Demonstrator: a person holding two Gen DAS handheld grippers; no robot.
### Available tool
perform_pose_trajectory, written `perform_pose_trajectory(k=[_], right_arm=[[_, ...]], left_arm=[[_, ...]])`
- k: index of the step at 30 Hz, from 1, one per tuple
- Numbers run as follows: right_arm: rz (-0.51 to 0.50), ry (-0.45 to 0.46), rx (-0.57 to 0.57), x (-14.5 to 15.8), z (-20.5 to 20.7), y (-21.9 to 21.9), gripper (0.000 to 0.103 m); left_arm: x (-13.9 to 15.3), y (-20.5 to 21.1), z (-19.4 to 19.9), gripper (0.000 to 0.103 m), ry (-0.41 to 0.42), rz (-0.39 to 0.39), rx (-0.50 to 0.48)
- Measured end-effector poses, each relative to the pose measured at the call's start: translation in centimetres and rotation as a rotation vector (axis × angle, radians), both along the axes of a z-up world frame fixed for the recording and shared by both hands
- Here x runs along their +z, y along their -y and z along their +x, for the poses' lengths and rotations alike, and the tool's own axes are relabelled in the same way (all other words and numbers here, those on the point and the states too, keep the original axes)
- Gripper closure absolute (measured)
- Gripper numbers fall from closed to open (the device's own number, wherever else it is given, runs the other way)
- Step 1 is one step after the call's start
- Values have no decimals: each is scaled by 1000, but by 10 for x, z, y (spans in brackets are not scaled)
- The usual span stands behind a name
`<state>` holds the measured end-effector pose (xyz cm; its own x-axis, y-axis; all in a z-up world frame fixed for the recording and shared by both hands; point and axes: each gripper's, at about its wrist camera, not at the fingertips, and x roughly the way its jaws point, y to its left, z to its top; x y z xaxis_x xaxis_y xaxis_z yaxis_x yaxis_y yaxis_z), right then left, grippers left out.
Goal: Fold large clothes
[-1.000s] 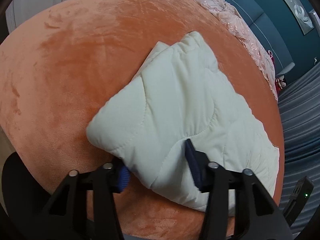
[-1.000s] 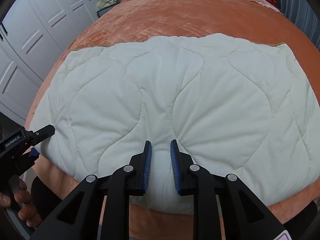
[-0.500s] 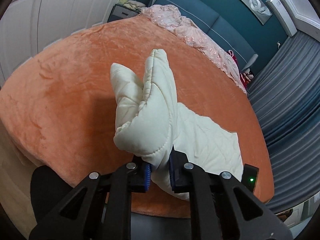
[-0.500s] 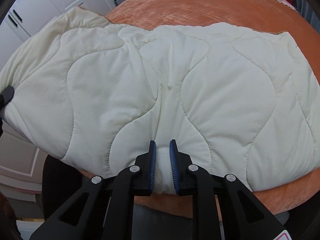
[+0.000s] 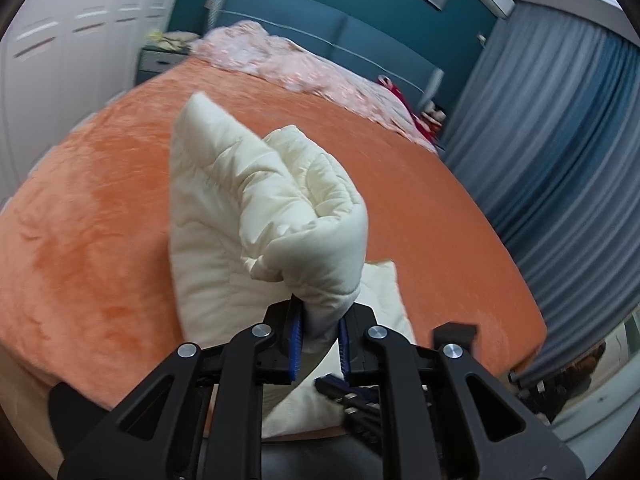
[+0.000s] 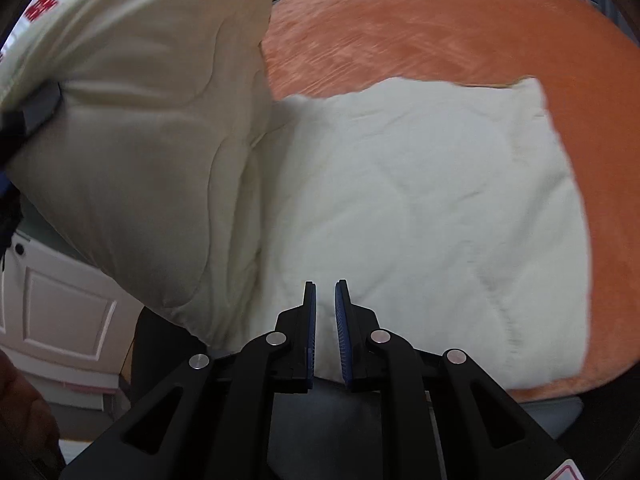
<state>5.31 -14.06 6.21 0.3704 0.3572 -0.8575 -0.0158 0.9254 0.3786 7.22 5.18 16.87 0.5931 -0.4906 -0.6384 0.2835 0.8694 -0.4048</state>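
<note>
Now — left gripper (image 5: 320,340) pinching quilted garment (image 5: 260,216) | right gripper (image 6: 325,332) closing, seemingly on hem

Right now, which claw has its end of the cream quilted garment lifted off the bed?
The left claw: its bunched end of the cream quilted garment stands in the air, while the right claw's end lies on the orange bedspread.

Cream quilted garment (image 5: 256,216) with wavy stitch lines, on an orange plush bedspread (image 5: 100,208) — beyond it a pale pink floral coverlet (image 5: 280,64), teal headboard (image 5: 340,36), grey-blue pleated curtains (image 5: 560,140); black grippers, 2 blue pads (image 6: 340,332) each
</note>
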Motion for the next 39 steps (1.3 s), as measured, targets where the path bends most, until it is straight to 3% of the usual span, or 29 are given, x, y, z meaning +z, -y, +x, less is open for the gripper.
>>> perform_pose_trajectory(k=[6, 10, 13, 16, 18, 24, 28, 32, 39], right_arm=[[-51, -25, -196, 11, -38, 87, 89], [-51, -44, -243, 11, -53, 108, 89], [-63, -36, -244, 16, -61, 112, 89], [-67, -5, -245, 30, -61, 116, 89], [-57, 14, -245, 37, -59, 120, 85], [-46, 113, -210, 71, -45, 116, 65], [5, 171, -185, 90, -26, 106, 52], [49, 183, -165, 101, 7, 88, 46], [27, 46, -121, 75, 60, 53, 45]], left_arm=[[-37, 78, -3, 89, -117, 65, -170], [-72, 111, -6, 89, -221, 95, -227], [-88, 123, -12, 88, -233, 148, -228], [-89, 123, -13, 86, -244, 164, -222], [-84, 121, -14, 77, -258, 162, -213], [-35, 78, -19, 45, -226, 4, -147], [-10, 39, -8, 42, -154, 21, -29], [-19, 11, 15, 42, -175, 86, 96], [-33, -8, 23, 42, -221, 105, 163]])
